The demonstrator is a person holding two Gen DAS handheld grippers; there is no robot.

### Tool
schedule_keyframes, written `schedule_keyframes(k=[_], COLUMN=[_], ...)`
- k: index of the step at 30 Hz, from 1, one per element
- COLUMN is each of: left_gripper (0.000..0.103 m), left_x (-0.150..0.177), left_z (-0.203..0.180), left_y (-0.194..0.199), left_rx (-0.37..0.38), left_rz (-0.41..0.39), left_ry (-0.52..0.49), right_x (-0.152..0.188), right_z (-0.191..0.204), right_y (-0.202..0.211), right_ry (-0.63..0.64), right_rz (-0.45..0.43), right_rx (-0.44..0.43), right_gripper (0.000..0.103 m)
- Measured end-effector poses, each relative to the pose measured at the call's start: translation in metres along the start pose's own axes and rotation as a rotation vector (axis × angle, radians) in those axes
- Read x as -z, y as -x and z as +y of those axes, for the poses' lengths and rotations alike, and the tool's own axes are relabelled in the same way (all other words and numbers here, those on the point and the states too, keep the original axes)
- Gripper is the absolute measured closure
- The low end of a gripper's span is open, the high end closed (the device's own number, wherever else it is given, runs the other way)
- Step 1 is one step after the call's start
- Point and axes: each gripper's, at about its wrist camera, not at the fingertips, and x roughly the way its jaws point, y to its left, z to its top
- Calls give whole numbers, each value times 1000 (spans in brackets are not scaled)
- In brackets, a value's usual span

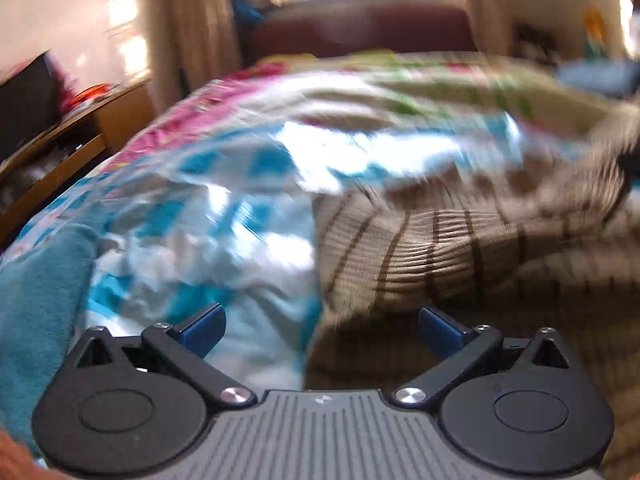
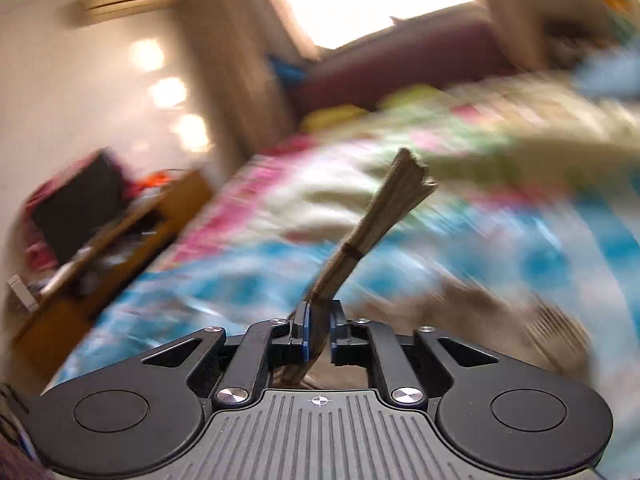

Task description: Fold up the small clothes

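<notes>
Fold looked barely started: right gripper (image 2: 318, 330) had its jaws clamped on a bunched edge of the striped beige garment (image 1: 460, 240), rest heaped on the bed (image 1: 208, 184); left gripper (image 1: 322, 326) gaped empty.

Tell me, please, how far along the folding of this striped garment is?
Early, it seems. Done: no finished fold shows; the beige knit garment with dark brown stripes lies rumpled on the blue-and-pink patterned bedspread. In hand: the right gripper pinches a bunched edge of it. Left: the open left gripper grips nothing, and every fold remains.
</notes>
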Motion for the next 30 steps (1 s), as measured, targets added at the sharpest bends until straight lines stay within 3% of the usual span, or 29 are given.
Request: schedule_keyframes(k=[2, 4, 9, 12, 14, 16, 19, 21, 26, 28, 30], left_gripper=[0, 0, 0, 0, 0, 0, 0, 0, 0, 0, 0], left_x=[7, 10, 6, 1, -4, -8, -13, -11, 3, 4, 1], left_z=[-8, -10, -8, -10, -12, -12, -2, 8, 21, 23, 22], left_y=[-2, 0, 8, 11, 12, 10, 0, -7, -19, -16, -13], left_rx=[-17, -35, -66, -75, -68, -64, -69, -74, -107, -113, -113], left_rz=[22, 30, 13, -14, -29, -38, -19, 4, 82, 82, 67], left_ry=[-49, -54, -59, -74, -68, -58, 12, 64, 64, 63, 58], right_x=[21, 34, 27, 19, 21, 24, 29, 32, 39, 40, 42], right_z=[-31, -49, -68, -69, -80, -82, -90, -94, -102, -98, -98], right_y=[-7, -7, -2, -10, -12, -17, -10, 0, -2, -1, 2], right_ry=[-76, -149, -279, -302, -319, -326, -349, -339, -324, -297, -303], right_rz=[60, 57, -26, -21, -6, -1, -29, -50, -41, -50, -68], right_rx=[53, 38, 1, 56, 87, 108, 119, 147, 164, 152, 129], right_gripper=[88, 88, 71, 71, 71, 86, 98, 101, 103, 93, 92])
